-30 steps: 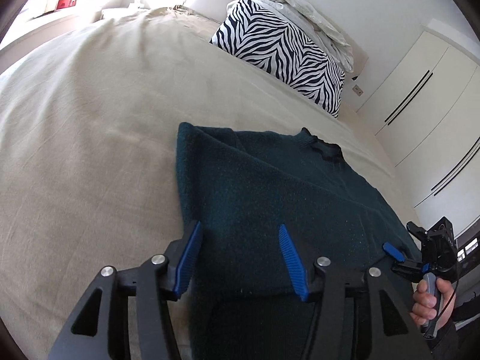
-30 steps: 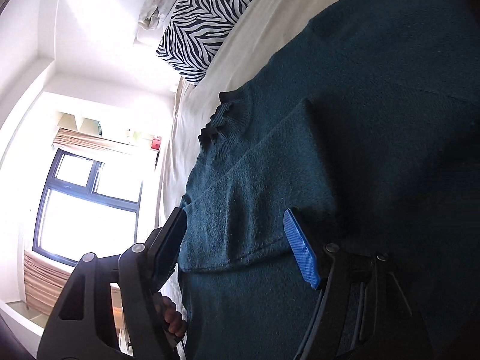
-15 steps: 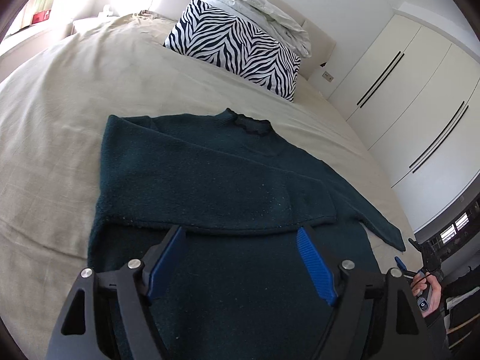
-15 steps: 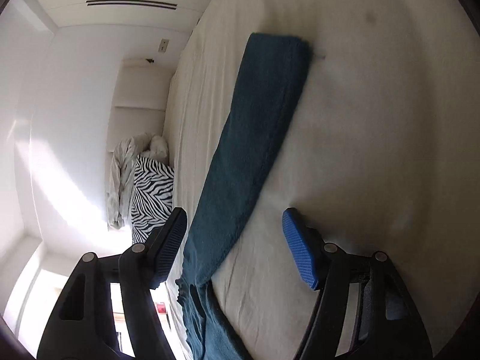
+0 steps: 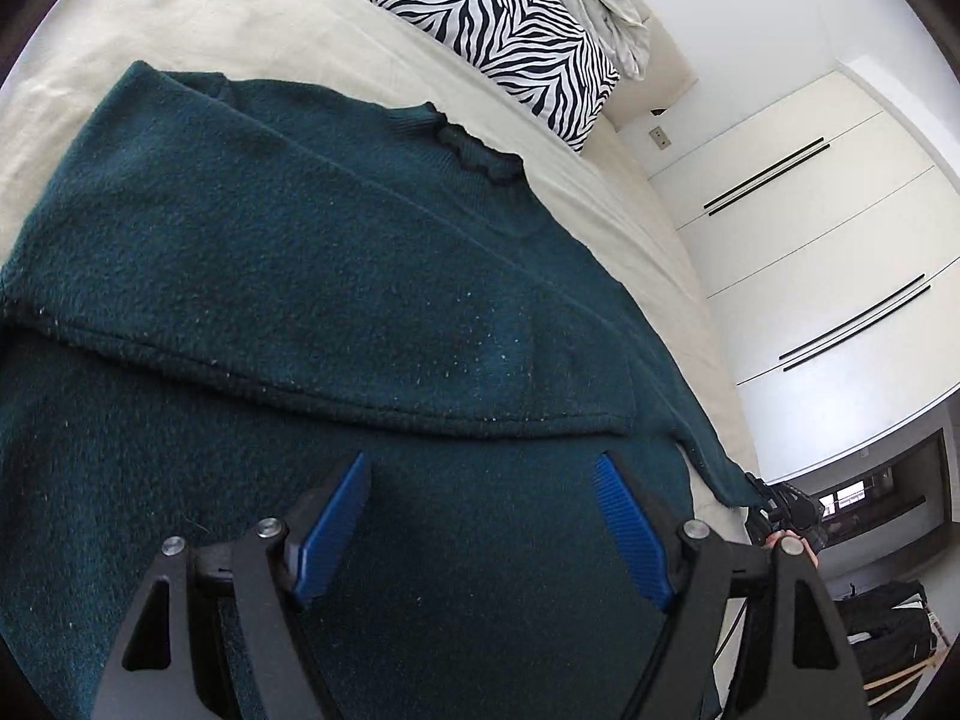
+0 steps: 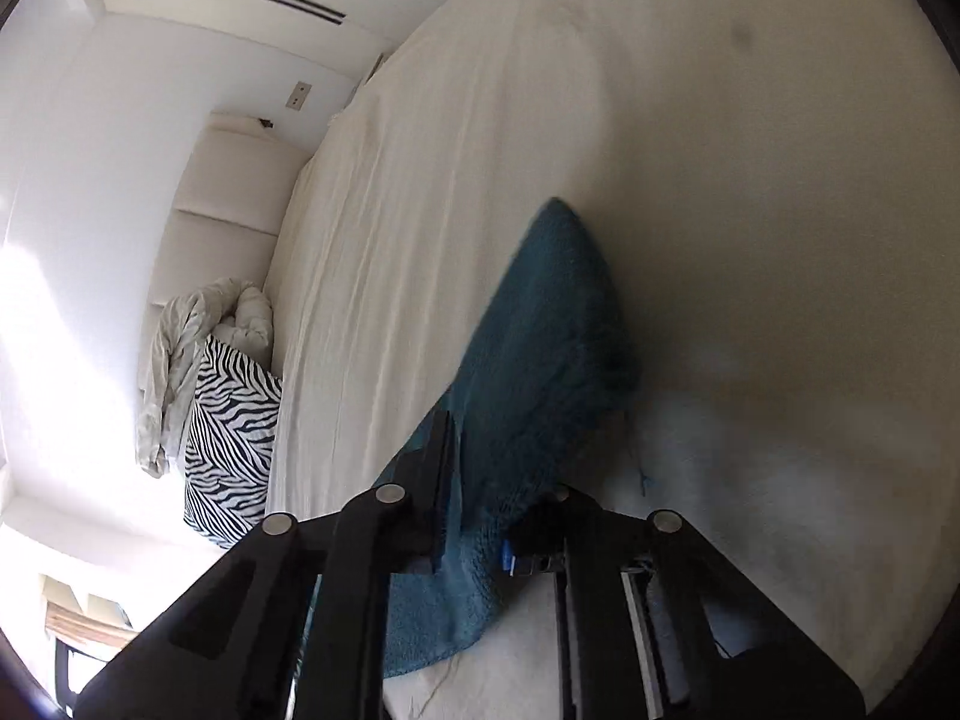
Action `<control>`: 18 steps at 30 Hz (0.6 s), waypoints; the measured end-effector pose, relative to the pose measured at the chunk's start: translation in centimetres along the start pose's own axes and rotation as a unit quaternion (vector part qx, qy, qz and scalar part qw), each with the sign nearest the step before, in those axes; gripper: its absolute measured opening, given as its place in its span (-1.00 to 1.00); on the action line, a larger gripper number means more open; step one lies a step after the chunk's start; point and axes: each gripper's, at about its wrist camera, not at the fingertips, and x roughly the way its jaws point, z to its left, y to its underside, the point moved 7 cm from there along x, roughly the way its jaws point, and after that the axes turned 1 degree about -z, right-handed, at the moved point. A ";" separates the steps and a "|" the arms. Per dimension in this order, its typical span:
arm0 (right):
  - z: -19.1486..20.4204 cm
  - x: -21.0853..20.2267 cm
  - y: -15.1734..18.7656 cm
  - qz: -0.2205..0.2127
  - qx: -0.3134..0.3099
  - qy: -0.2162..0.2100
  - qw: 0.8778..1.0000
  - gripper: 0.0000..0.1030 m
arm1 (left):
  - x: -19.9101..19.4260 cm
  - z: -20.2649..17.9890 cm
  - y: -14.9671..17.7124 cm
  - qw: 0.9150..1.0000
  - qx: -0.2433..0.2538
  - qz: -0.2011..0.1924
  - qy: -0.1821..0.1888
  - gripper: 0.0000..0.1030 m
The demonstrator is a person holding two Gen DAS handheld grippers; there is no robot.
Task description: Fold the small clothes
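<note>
From the left wrist, the dark teal sweater [image 5: 336, 276] lies flat on the bed [image 5: 198, 18], one sleeve crossed over its chest; the left gripper [image 5: 480, 516] hovers above its lower half, jaws spread and empty. From the right wrist, the right gripper [image 6: 480, 516] pinches the sweater's outstretched sleeve [image 6: 540, 348], probably to fold it inward.

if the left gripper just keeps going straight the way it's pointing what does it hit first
Most likely the dark green sweater spread on the bed: the open left gripper angles down at its lower body, just short of the folded-over sleeve edge. Depth is hard to judge.
</note>
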 end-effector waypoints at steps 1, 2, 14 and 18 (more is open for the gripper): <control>2.4 -0.1 1.2 -0.002 -0.053 0.005 0.999 -0.80 | 0.0 0.0 -0.1 1.000 -0.005 -0.001 0.006 0.54; 5.2 -0.1 3.3 0.002 -0.107 0.008 0.994 -0.80 | 0.1 -0.1 -0.3 1.000 -0.010 -0.001 0.013 0.54; 22.7 2.5 42.5 0.122 -0.596 0.027 0.793 -0.80 | 1.6 -2.2 -0.3 0.986 -0.100 0.046 0.129 0.56; 20.2 1.9 46.6 0.121 -0.648 0.057 0.750 -0.75 | 3.3 -3.2 0.4 0.982 -0.109 0.064 0.140 0.71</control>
